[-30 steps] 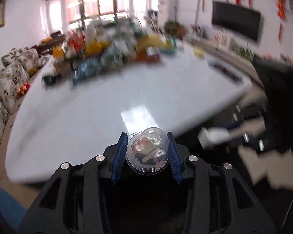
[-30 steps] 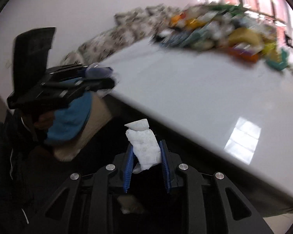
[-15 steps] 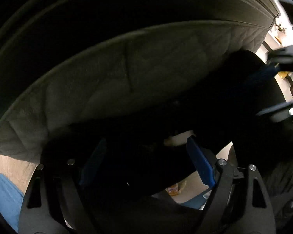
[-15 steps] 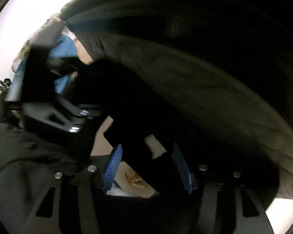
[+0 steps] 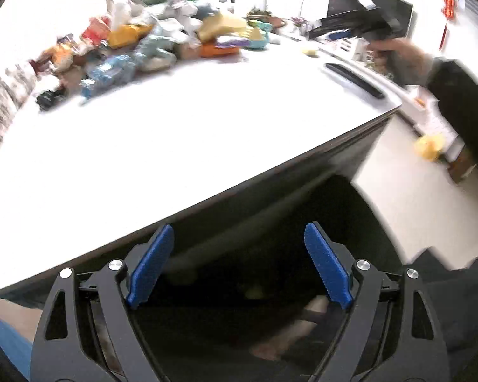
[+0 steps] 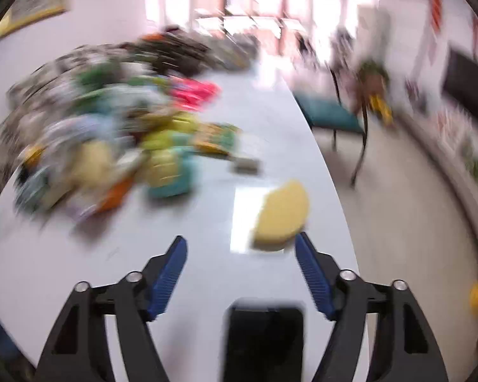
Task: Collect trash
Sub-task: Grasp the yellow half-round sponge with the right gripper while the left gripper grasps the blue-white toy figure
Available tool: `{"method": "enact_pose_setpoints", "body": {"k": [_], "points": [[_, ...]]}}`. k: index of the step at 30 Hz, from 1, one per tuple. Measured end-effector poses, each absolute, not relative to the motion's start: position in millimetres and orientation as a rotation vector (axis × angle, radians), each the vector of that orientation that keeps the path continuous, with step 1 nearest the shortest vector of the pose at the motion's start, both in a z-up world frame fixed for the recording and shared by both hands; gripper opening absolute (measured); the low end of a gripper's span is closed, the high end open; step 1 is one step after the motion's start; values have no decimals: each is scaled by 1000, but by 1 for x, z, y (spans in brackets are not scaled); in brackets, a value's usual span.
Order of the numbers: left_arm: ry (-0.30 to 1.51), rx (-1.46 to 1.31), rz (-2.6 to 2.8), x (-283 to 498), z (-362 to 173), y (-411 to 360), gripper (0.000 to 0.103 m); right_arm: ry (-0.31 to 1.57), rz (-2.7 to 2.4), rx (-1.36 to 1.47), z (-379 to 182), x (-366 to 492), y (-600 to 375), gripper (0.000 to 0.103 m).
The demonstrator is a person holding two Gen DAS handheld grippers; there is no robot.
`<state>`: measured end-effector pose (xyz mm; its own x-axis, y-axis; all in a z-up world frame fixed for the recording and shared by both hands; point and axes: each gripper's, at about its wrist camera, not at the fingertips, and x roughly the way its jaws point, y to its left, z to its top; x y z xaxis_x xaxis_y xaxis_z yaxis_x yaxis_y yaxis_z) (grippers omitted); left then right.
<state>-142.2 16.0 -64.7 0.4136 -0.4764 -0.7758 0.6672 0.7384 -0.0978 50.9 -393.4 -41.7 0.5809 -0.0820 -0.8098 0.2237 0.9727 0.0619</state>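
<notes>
Left gripper wide apart, holding nothing, below the white desk edge. Right gripper wide, holding nothing, over desk; yellow half-round sponge-like piece just ahead, near blurred trash pile.

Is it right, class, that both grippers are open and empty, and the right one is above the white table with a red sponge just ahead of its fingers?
Not quite. The sponge is yellow, as the right wrist view shows. The rest holds: the right gripper is open above the white table, and the left gripper is open and empty too.
</notes>
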Motion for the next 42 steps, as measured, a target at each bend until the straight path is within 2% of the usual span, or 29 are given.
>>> {"method": "enact_pose_setpoints", "body": {"k": [4, 6, 9, 12, 16, 21, 24, 32, 42], "points": [[869, 235, -734, -140, -47, 4, 83, 1034, -234, 166, -68, 88, -416, 64], [849, 241, -750, -140, -39, 1, 83, 1034, -210, 138, -71, 92, -414, 46], [806, 241, -763, -134, -18, -8, 83, 1019, -99, 125, -69, 72, -394, 40], [746, 237, -709, -104, -3, -22, 87, 947, -8, 134, -52, 46, -381, 39], [709, 190, -578, -44, 3, -33, 87, 803, 169, 176, -17, -1, -347, 40], [734, 89, -397, 32, -4, 3, 87, 735, 305, 166, -6, -54, -304, 42], [747, 70, -352, 58, -9, 25, 87, 737, 357, 187, -14, -74, -286, 43], [757, 313, -381, 93, -31, 30, 87, 780, 419, 187, -32, -65, -254, 44], [839, 232, -479, 143, -45, 31, 89, 814, 435, 187, -36, -50, -233, 45]]}}
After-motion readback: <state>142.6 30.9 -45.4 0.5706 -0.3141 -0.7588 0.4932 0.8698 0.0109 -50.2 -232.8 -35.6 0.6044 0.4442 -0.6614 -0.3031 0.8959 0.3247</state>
